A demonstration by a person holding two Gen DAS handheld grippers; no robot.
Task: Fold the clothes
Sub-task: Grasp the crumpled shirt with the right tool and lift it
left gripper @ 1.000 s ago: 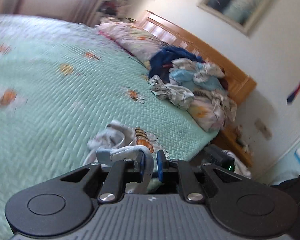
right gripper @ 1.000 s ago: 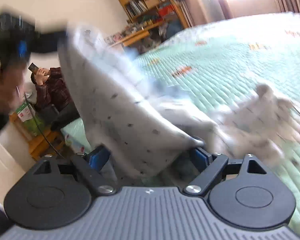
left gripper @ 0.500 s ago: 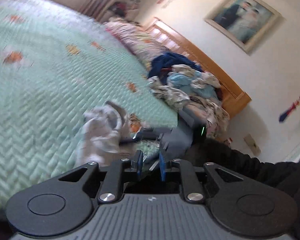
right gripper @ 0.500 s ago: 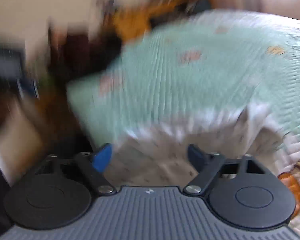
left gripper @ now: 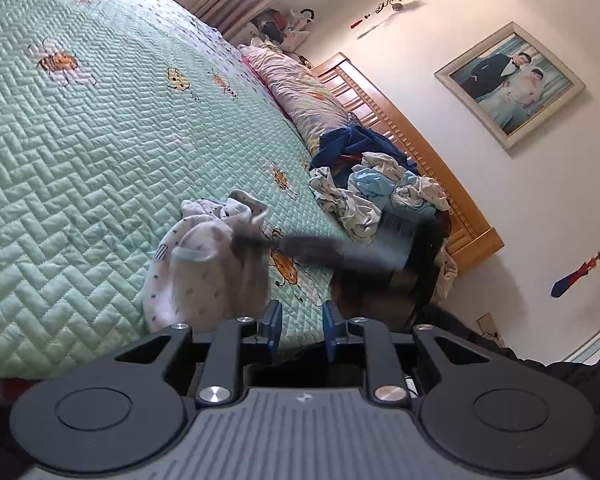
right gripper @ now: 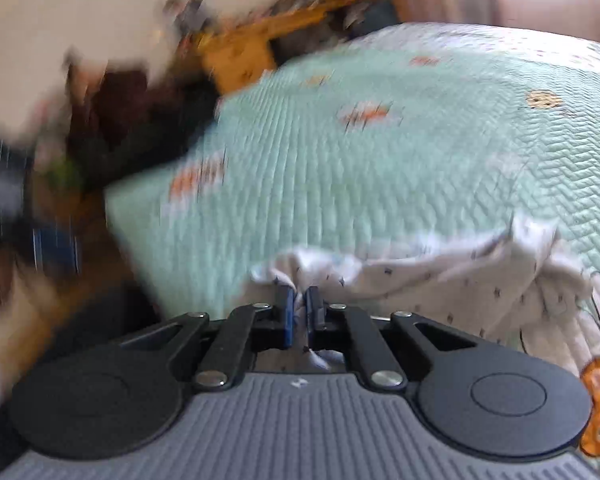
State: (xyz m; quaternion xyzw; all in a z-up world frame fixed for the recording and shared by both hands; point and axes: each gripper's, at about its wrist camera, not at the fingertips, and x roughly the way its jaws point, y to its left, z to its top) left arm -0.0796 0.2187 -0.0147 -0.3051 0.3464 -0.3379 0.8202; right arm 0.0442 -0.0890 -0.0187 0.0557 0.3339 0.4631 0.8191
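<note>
Left hand-held gripper (left gripper: 299, 330): jaws apart with a small gap, nothing between the pads. They have just been opening, and the cloth edge that sat between them a second ago is gone from the gap, so the left side has let go. The white dotted garment (left gripper: 208, 264) now lies in a crumpled heap on the green quilted bed (left gripper: 100, 140), just ahead and to the left of the left jaws, not touching them. Beyond it to the right, well apart, a pile of unfolded clothes (left gripper: 376, 188) sits against the wooden headboard (left gripper: 420, 168). A dark blurred bar crosses the left view just past the garment; probably the other tool in motion, but the blur is too strong to confirm. Right hand-held gripper (right gripper: 299, 312): jaws have just been closing from wide and are now pinched on an edge of the same garment (right gripper: 440, 280), with white fabric visible between the pads and trailing below them. The rest of the cloth spreads ahead and to the right of the jaws across the bed. Reading: the grip has passed from left to right. The garment is still bunched, no fold made; it likely needs a second corner picked up and spreading flat first.
</note>
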